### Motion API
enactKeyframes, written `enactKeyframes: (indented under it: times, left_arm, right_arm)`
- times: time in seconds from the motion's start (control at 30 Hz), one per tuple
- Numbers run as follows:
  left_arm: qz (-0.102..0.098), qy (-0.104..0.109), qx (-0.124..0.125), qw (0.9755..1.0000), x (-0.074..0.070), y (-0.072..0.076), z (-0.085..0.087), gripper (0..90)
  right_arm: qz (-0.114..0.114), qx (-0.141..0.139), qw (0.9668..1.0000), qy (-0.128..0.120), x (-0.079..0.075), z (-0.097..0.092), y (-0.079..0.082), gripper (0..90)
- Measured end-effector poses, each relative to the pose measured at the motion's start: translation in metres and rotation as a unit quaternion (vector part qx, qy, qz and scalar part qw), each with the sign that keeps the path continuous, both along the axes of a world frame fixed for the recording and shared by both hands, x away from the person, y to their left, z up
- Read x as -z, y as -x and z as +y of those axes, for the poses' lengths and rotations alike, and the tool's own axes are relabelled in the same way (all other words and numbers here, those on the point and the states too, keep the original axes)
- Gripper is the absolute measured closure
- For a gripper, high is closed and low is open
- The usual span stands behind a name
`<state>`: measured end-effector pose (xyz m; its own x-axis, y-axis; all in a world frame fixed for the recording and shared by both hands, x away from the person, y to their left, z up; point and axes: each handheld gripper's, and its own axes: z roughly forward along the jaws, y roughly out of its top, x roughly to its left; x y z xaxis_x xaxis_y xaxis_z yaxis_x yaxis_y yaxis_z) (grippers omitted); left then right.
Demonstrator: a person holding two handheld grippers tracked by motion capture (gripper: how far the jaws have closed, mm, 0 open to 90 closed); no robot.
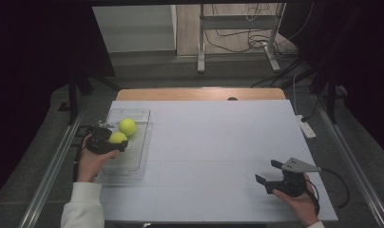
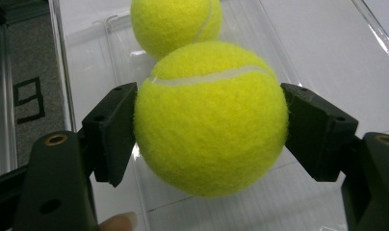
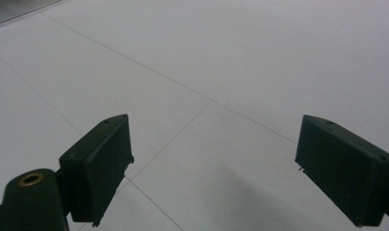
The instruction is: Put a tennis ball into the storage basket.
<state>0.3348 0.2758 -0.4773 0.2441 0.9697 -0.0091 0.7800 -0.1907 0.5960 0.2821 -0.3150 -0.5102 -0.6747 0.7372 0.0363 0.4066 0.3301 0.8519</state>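
Note:
My left gripper (image 1: pixel 115 140) is shut on a yellow tennis ball (image 2: pixel 211 118), its two black pads (image 2: pixel 113 132) pressed against the ball's sides. It holds that ball (image 1: pixel 117 137) over a clear plastic tray (image 1: pixel 138 156) at the table's left side. A second tennis ball (image 1: pixel 127 126) lies in the tray just beyond the held one, and it sits right behind the held ball (image 2: pixel 175 24) in the left gripper view. My right gripper (image 1: pixel 270 172) rests at the table's front right, open, with nothing between its jaws (image 3: pixel 214 168).
The white table top (image 1: pixel 218 142) stretches between the two hands. A white power strip (image 1: pixel 306 127) lies at the table's right edge. A metal stand (image 1: pixel 237 33) and cables are on the floor beyond the table.

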Motion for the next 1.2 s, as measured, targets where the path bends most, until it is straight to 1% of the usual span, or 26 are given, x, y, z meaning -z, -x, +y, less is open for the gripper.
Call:
enactKeyframes:
  times: [0.07, 0.1, 0.13, 0.17, 0.2, 0.23, 0.3, 0.5, 0.6, 0.73, 0.77, 0.8, 0.83, 0.87, 0.9, 0.93, 0.97, 1.0, 1.07, 1.1, 1.2]
  left_arm:
    - [-0.004, -0.005, -0.002, 1.0000, 0.000, 0.000, 0.001, 25.9]
    - [-0.011, -0.005, -0.003, 0.9999, 0.000, 0.000, 0.001, 24.7]
    - [-0.018, 0.000, -0.005, 0.9998, 0.000, 0.000, 0.001, 21.0]
    - [-0.018, 0.000, -0.005, 0.9998, 0.000, 0.000, 0.001, 17.3]
    - [-0.026, 0.009, -0.007, 0.9996, -0.003, 0.001, 0.002, 17.3]
    - [-0.033, 0.014, -0.005, 0.9993, -0.005, 0.002, 0.002, 14.9]
    - [-0.037, 0.022, 0.000, 0.9991, -0.007, 0.003, 0.002, 14.4]
    - [-0.042, 0.034, 0.006, 0.9985, -0.007, 0.003, 0.000, 13.0]
    - [-0.056, 0.064, 0.015, 0.9963, -0.010, 0.004, 0.001, 11.5]
    - [-0.076, 0.101, 0.025, 0.9917, -0.014, 0.006, 0.001, 11.1]
    - [-0.077, 0.105, 0.026, 0.9912, -0.014, 0.006, 0.001, 11.1]
    - [-0.077, 0.105, 0.026, 0.9912, -0.014, 0.006, 0.001, 11.1]
    - [-0.078, 0.111, 0.027, 0.9904, -0.015, 0.006, 0.001, 11.1]
    - [-0.078, 0.123, 0.031, 0.9889, -0.016, 0.007, 0.001, 11.1]
    - [-0.081, 0.128, 0.032, 0.9880, -0.016, 0.007, 0.001, 11.4]
    - [-0.083, 0.125, 0.031, 0.9882, -0.017, 0.007, 0.000, 11.4]
    - [-0.087, 0.116, 0.031, 0.9889, -0.018, 0.009, -0.002, 11.7]
    - [-0.088, 0.119, 0.034, 0.9885, -0.018, 0.009, -0.002, 11.9]
    - [-0.092, 0.135, 0.039, 0.9858, -0.019, 0.011, -0.002, 11.9]
    - [-0.093, 0.141, 0.040, 0.9849, -0.019, 0.011, -0.002, 11.9]
    - [-0.095, 0.145, 0.039, 0.9841, -0.019, 0.013, 0.000, 12.1]
  right_arm:
    - [0.000, 0.000, 1.0000, 0.000, 0.000, 0.000, 0.000, 12.6]
    - [0.000, 0.000, 1.0000, 0.000, 0.000, 0.000, 0.000, 12.6]
    - [0.000, 0.000, 1.0000, 0.000, 0.000, 0.000, 0.000, 12.6]
    - [0.000, 0.000, 1.0000, 0.000, 0.000, 0.000, 0.000, 12.6]
    - [0.000, 0.000, 1.0000, 0.000, 0.000, 0.000, 0.000, 12.6]
    - [0.000, 0.000, 1.0000, 0.000, 0.000, 0.000, 0.000, 12.6]
    - [0.001, -0.001, 1.0000, 0.000, 0.000, 0.000, 0.000, 12.6]
    - [0.001, -0.001, 1.0000, 0.000, 0.000, 0.000, 0.000, 12.5]
    - [0.001, -0.001, 1.0000, 0.000, 0.000, 0.000, 0.000, 12.5]
    - [0.002, -0.002, 1.0000, 0.000, 0.001, 0.000, -0.001, 12.5]
    - [0.002, -0.002, 1.0000, -0.001, 0.001, 0.000, -0.001, 12.5]
    - [0.002, -0.002, 1.0000, -0.001, 0.001, 0.000, -0.001, 12.5]
    - [0.002, -0.002, 1.0000, -0.001, 0.001, -0.001, -0.001, 12.5]
    - [0.003, -0.001, 1.0000, -0.002, 0.001, -0.001, -0.001, 12.5]
    - [0.003, 0.001, 1.0000, -0.003, 0.001, -0.002, -0.002, 12.5]
    - [0.003, 0.001, 1.0000, -0.003, 0.001, -0.002, -0.002, 12.5]
    - [0.004, 0.000, 1.0000, -0.004, 0.001, -0.002, -0.002, 12.5]
    - [0.005, 0.000, 1.0000, -0.004, 0.002, -0.002, -0.003, 12.5]
    - [0.006, 0.002, 1.0000, -0.002, 0.002, -0.002, -0.003, 12.4]
    - [0.006, 0.003, 1.0000, -0.006, 0.002, -0.003, -0.003, 12.5]
    - [0.006, 0.005, 0.9999, -0.007, 0.002, -0.004, -0.004, 12.5]
